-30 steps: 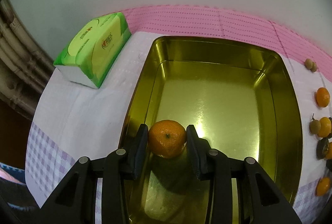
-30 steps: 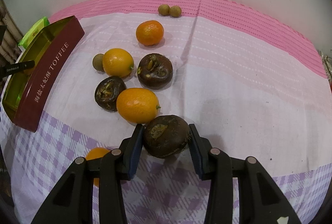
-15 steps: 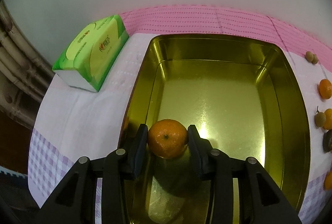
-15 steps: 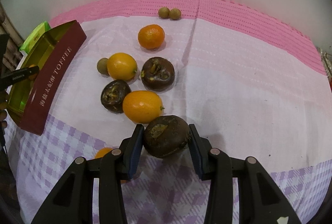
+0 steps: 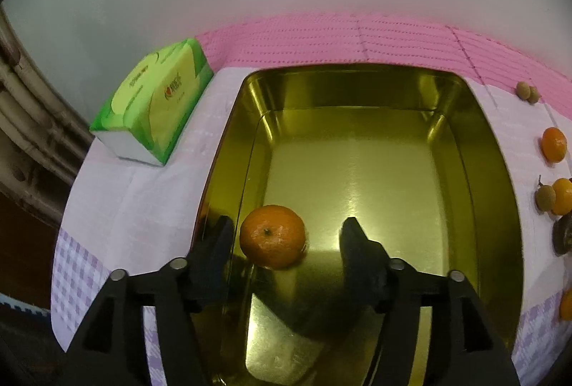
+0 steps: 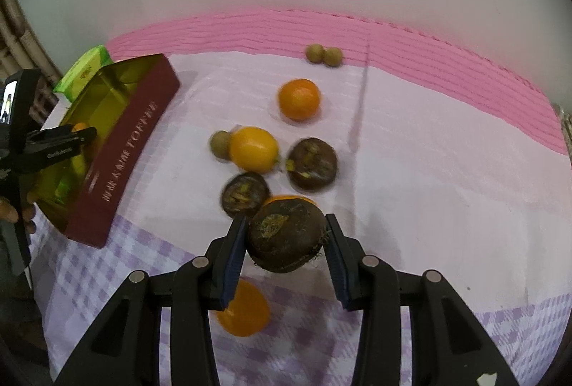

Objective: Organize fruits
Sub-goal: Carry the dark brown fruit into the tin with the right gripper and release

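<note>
A mandarin (image 5: 272, 236) lies on the floor of the gold tin (image 5: 497, 207), near its left wall. My left gripper (image 5: 287, 228) straddles it with its jaws opening; the pads stand clear of the fruit, the right one by a wide gap. In the right wrist view, my right gripper (image 6: 286, 228) is shut on a dark brown fruit (image 6: 286, 243), held above the cloth. Beyond it lie two more dark fruits (image 6: 311, 163), a yellow-orange citrus (image 6: 253, 148) and an orange (image 6: 298, 99). The tin's red wall (image 6: 128, 150) stands at the left.
A green tissue pack (image 5: 157, 103) lies left of the tin. Two small brown fruits (image 6: 323, 55) sit by the pink strip, another (image 6: 218, 144) beside the citrus. An orange fruit (image 6: 243, 311) lies under my right gripper. A person's fingers (image 6: 14, 212) show at the left edge.
My left gripper's jaws have spread and let go of the mandarin, which now rests in the tin. My right gripper has risen a little with the dark fruit.
</note>
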A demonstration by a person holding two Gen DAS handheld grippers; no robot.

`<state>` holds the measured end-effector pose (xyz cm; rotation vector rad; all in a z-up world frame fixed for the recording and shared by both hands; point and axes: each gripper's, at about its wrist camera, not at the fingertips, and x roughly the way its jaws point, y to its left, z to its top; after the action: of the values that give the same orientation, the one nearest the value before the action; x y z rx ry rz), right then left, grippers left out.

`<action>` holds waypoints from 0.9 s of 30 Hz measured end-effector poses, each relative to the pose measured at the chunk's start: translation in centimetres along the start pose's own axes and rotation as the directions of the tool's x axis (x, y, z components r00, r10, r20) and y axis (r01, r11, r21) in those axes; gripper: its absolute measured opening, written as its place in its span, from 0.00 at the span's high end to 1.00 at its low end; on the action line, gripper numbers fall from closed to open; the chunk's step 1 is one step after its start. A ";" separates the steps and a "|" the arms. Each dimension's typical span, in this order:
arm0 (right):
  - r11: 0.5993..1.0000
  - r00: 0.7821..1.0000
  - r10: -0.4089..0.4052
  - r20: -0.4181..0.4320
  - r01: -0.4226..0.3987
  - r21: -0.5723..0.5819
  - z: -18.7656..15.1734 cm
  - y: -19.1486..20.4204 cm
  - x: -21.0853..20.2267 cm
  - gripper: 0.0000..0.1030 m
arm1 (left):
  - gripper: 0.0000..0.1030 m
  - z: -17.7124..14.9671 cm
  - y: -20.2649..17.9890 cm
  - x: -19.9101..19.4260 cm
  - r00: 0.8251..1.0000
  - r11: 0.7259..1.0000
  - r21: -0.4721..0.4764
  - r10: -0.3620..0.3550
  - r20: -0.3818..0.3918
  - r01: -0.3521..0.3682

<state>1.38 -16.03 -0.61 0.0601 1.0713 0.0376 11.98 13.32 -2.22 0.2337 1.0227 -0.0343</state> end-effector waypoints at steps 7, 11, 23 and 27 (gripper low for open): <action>0.995 0.998 0.065 0.012 -0.064 -0.081 2.5 3.9 0.4 0.62 | 0.23 0.5 0.4 -2.4 0.997 1.000 -0.002 -0.001 0.072 0.001; 0.982 0.992 0.122 0.024 -0.117 -0.147 4.4 7.5 0.6 0.62 | 0.20 0.6 1.9 -3.8 0.993 0.999 -0.054 0.014 0.113 -0.008; 0.910 0.976 0.216 -0.028 -0.212 -0.355 8.4 19.0 4.0 0.62 | 0.16 -0.9 9.9 -5.2 0.983 0.955 -0.269 0.158 0.092 -0.128; 0.894 0.977 0.204 -0.069 -0.215 -0.394 8.7 21.5 5.9 0.62 | 0.16 -2.0 11.0 -4.1 0.988 0.950 -0.285 0.146 0.047 -0.127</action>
<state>11.77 5.48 -0.20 -0.1961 1.0612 0.4539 9.65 24.18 2.17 0.0420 0.9292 0.2272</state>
